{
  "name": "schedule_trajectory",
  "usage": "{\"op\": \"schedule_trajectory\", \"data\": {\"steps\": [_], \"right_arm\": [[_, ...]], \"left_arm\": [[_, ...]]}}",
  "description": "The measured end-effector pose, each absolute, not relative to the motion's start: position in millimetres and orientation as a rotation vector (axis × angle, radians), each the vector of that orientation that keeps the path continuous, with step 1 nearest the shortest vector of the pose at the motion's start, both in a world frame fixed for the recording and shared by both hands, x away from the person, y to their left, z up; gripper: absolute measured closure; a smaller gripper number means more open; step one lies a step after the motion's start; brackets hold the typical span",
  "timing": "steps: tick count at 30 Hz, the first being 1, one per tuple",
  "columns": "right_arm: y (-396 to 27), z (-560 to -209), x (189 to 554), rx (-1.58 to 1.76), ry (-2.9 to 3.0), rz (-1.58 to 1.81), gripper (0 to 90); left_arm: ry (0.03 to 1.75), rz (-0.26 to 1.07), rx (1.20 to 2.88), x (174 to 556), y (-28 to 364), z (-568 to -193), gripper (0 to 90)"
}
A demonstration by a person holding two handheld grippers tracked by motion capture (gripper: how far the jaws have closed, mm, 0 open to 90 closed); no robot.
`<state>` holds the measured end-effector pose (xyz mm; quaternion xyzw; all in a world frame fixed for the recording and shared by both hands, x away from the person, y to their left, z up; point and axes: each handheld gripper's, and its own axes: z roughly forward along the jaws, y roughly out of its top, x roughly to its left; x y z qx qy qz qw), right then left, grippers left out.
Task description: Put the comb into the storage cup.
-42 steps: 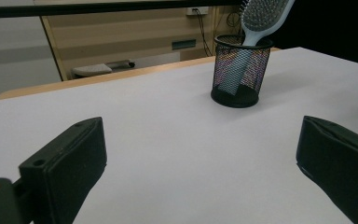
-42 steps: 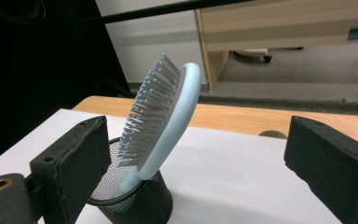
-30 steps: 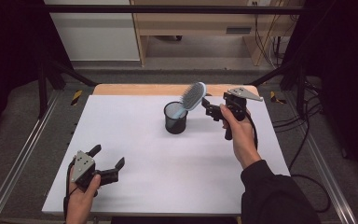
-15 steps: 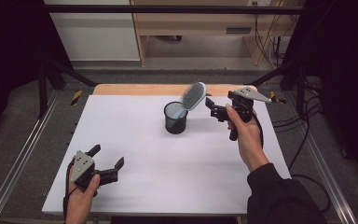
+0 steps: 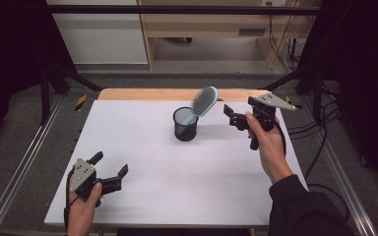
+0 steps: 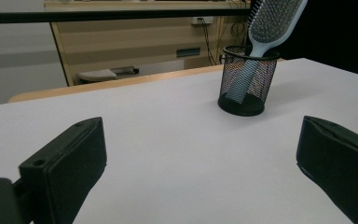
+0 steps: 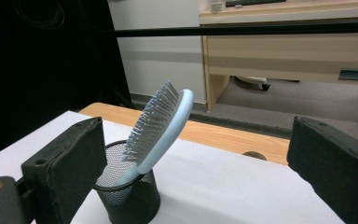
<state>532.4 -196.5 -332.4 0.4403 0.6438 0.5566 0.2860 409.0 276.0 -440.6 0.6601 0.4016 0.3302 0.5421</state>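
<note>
A black mesh cup (image 5: 185, 124) stands upright at the back middle of the white table (image 5: 177, 187). A light blue hairbrush (image 5: 204, 101) sits in it handle down, its bristled head leaning right over the rim. My right gripper (image 5: 230, 116) hovers open just right of the brush head, apart from it, with nothing between its jaws. In the right gripper view the brush (image 7: 161, 123) and cup (image 7: 128, 196) lie left of centre, by the left jaw. My left gripper (image 5: 110, 164) rests open at the front left, far from the cup (image 6: 247, 84) and brush (image 6: 272, 21).
A wooden strip (image 5: 147, 94) runs along the table's far edge. Metal rails (image 5: 24, 162) flank the table on both sides. A wooden desk (image 5: 216, 24) stands beyond the table. Cables (image 5: 320, 147) trail off at the right.
My right gripper has drawn back a little to the right, away from the brush head. The left gripper, cup and brush have stayed put.
</note>
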Motion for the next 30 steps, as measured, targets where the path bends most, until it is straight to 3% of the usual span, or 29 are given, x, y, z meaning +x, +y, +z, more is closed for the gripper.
{"op": "schedule_trajectory", "data": {"steps": [30], "right_arm": [[-246.0,-328.9,499.6,1.100,1.621,1.469,3.5]], "left_arm": [[0.971,0.803,1.550,409.4,284.3,-439.9,1.7]]}}
